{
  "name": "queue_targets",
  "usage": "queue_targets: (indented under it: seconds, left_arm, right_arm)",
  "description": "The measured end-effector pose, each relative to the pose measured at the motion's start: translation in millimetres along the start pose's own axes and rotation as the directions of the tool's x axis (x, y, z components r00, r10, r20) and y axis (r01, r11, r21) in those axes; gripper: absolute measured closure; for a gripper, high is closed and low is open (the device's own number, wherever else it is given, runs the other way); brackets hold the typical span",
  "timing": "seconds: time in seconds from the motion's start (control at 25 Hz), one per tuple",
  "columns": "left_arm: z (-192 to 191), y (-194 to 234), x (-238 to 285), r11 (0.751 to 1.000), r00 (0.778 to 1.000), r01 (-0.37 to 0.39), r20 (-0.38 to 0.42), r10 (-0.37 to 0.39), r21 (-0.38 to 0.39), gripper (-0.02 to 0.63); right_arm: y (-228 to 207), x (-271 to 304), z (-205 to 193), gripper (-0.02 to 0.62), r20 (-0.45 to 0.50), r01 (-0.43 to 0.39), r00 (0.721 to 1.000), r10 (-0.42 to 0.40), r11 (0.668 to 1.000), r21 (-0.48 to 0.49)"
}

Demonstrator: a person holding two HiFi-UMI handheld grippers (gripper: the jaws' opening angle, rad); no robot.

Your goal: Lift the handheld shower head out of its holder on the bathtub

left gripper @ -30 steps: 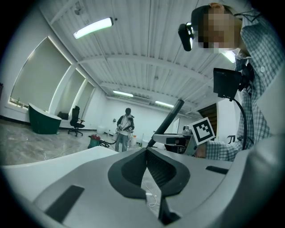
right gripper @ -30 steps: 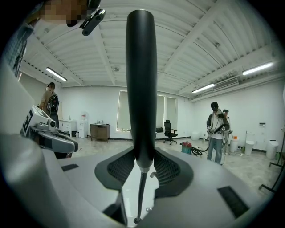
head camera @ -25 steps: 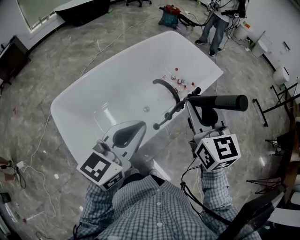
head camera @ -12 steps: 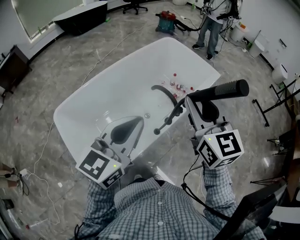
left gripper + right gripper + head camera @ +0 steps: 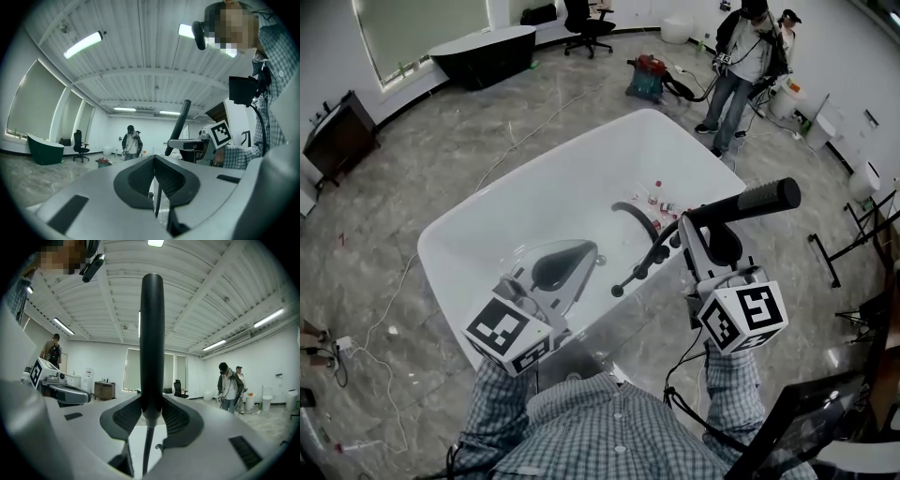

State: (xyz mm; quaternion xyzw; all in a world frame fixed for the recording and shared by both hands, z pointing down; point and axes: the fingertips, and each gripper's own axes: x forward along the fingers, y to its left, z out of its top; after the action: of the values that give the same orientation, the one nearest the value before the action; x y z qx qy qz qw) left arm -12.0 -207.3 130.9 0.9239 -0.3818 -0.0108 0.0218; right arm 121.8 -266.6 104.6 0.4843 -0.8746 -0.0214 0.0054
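Observation:
The black handheld shower head [image 5: 752,200] is clear of the tub's edge, its handle lying across the jaws of my right gripper [image 5: 705,219], which is shut on it. Its hose [image 5: 643,266] hangs down toward the white bathtub [image 5: 445,234]. In the right gripper view the shower head [image 5: 152,333] rises straight up between the pads of the right gripper [image 5: 151,416]. My left gripper [image 5: 579,251] hovers over the tub's near rim, shut and empty. The left gripper view shows that gripper [image 5: 154,161] with pads together and the shower head [image 5: 180,123] off to the right.
A black curved spout [image 5: 636,212] and several small bottles [image 5: 664,207] sit in the tub. Two people [image 5: 742,52] stand at the far right by a red vacuum [image 5: 647,75]. A dark tub [image 5: 483,42] and chair [image 5: 586,19] stand far off; a metal stand [image 5: 848,230] is at right.
The right gripper has lifted the shower head a little and tilted its far end upward. The left gripper has stayed about where it was over the rim.

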Motion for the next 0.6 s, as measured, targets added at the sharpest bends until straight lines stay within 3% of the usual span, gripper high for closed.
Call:
queue_targets:
  seconds: [0.6]
  left_arm:
    - [29, -2, -5, 0.999, 0.997, -0.023, 0.068, 0.020, 0.040, 0.606]
  right_arm:
    - [1, -13, 41, 0.462, 0.080, -0.006, 0.997, 0.009, 0.999, -0.042]
